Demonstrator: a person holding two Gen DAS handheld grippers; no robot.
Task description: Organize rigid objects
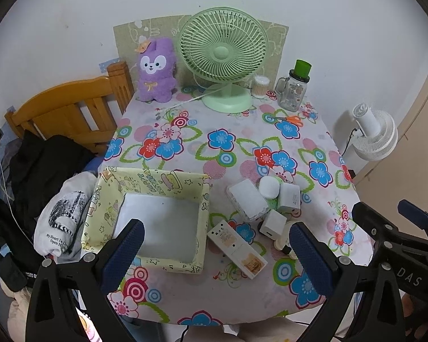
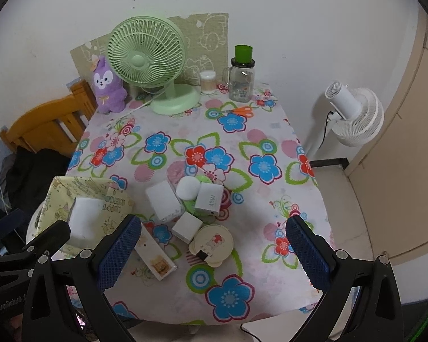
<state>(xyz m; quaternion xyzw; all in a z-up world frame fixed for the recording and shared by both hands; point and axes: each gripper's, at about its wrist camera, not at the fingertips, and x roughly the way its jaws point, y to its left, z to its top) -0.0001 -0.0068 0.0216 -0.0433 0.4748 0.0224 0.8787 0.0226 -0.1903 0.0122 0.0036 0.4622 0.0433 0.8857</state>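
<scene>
White remote (image 2: 154,258) lies flat, long axis diagonal beside the box (image 1: 105,199); both grippers' jaws spread.

The tabletop (image 1: 185,154) is wearing a cloth of blue, red and pink flowers with green leaves. The storage box (image 1: 157,182) is showing pale yellow cartoon print; chargers (image 2: 208,198) are gleaming white.

The white charger (image 2: 209,199) reads "45W", and the right tongs' (image 1: 408,259) black frame shows "DAS".
</scene>
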